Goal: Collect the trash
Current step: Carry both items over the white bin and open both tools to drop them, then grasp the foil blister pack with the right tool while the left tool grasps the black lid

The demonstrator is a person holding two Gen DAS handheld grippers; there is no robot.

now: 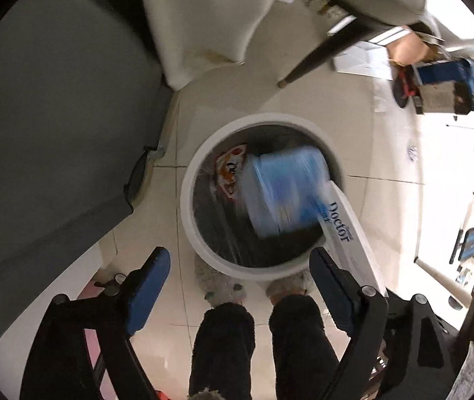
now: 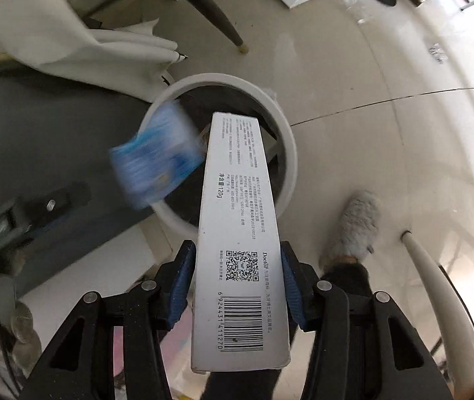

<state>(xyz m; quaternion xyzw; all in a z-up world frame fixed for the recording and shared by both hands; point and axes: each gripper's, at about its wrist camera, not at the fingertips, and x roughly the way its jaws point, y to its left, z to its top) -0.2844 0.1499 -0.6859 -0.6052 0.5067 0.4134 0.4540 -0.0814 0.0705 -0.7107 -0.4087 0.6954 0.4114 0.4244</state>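
The left gripper (image 1: 241, 273) stands wide apart with nothing between its blue pads, pointed down over the white round bin (image 1: 188, 200) on the pale tiled floor (image 1: 383, 153). A blue pack (image 1: 285, 193) hangs blurred above the bin's mouth, apart from both fingers — its print is too smeared to read. In the right wrist view the same blue pack (image 2: 157, 160) sits over the left rim of the bin (image 2: 288, 146).

The right gripper (image 2: 237, 286) is clenched on a long white carton (image 2: 237, 233), its blue pads pressed against the two long sides near the barcode end. The carton's far end reaches out over the bin's opening. In the left wrist view the carton (image 1: 353, 233) slants in from the right, its tip over the bin's near right rim, with the word "Doctor" legible on it; its lower end is cut off behind the left gripper's right finger.

Inside the bin a dark liner shows, and against the far left wall lies an orange and white wrapper (image 1: 232, 166), partly hidden by the blue pack. The rest of the bin's bottom is dark and hard to make out.

The person's dark fleecy legs (image 1: 223, 340) and grey fluffy slippers (image 1: 220, 283) stand just near of the bin. A dark chair leg (image 1: 316, 56) and a white cloth (image 1: 200, 23) sit beyond it.
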